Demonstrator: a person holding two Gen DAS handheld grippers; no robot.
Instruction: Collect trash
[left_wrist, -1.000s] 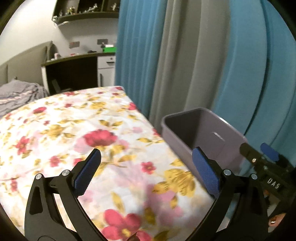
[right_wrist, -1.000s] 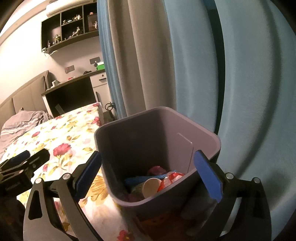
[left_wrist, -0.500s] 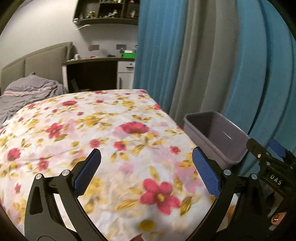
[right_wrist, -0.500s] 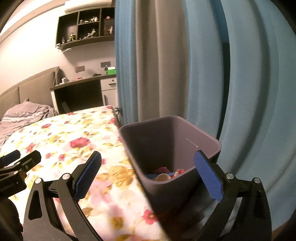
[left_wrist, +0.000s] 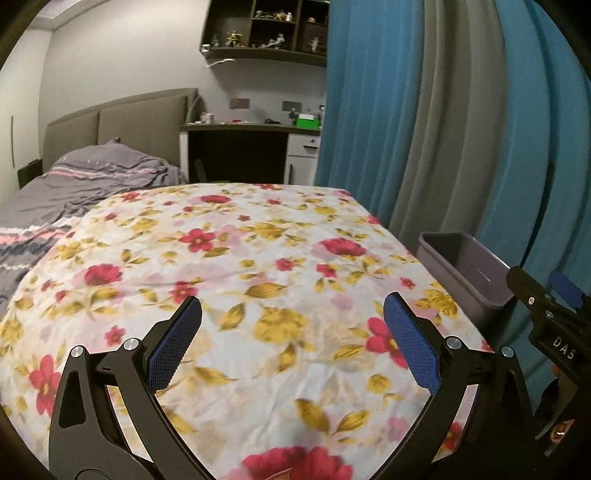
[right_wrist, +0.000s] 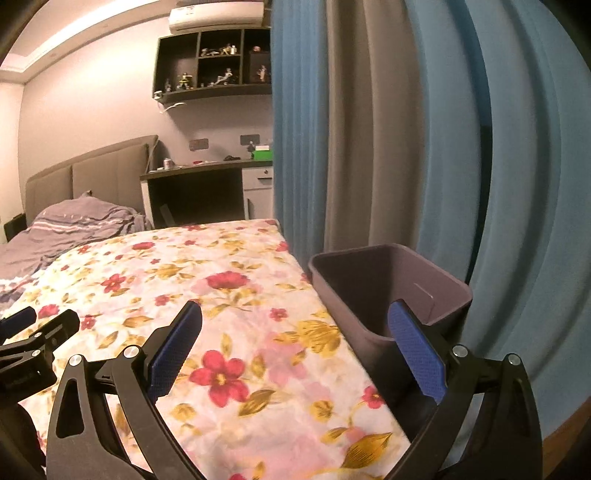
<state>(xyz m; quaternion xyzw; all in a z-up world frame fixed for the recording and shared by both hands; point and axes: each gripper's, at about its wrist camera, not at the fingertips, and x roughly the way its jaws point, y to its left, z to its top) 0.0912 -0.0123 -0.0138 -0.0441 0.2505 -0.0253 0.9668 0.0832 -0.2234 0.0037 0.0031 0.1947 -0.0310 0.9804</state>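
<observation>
A grey-purple plastic bin (right_wrist: 391, 291) stands on the floor at the bed's right edge, against the curtain; it also shows in the left wrist view (left_wrist: 465, 273). Its contents are hidden from here. My left gripper (left_wrist: 291, 339) is open and empty above the flowered bedspread (left_wrist: 229, 280). My right gripper (right_wrist: 295, 343) is open and empty, hovering over the bed's right edge just before the bin. No loose trash shows on the bedspread (right_wrist: 207, 295). Each gripper shows at the edge of the other's view.
Blue and grey curtains (left_wrist: 443, 129) hang close on the right. A rumpled grey blanket (left_wrist: 74, 181) lies at the head of the bed. A dark desk (left_wrist: 240, 151) with small items and a wall shelf (left_wrist: 266, 33) stand behind.
Both grippers have pulled back and turned left, away from the bin. The bin has shrunk and slid right in both views, and its contents have dropped out of sight. Both stay open.
</observation>
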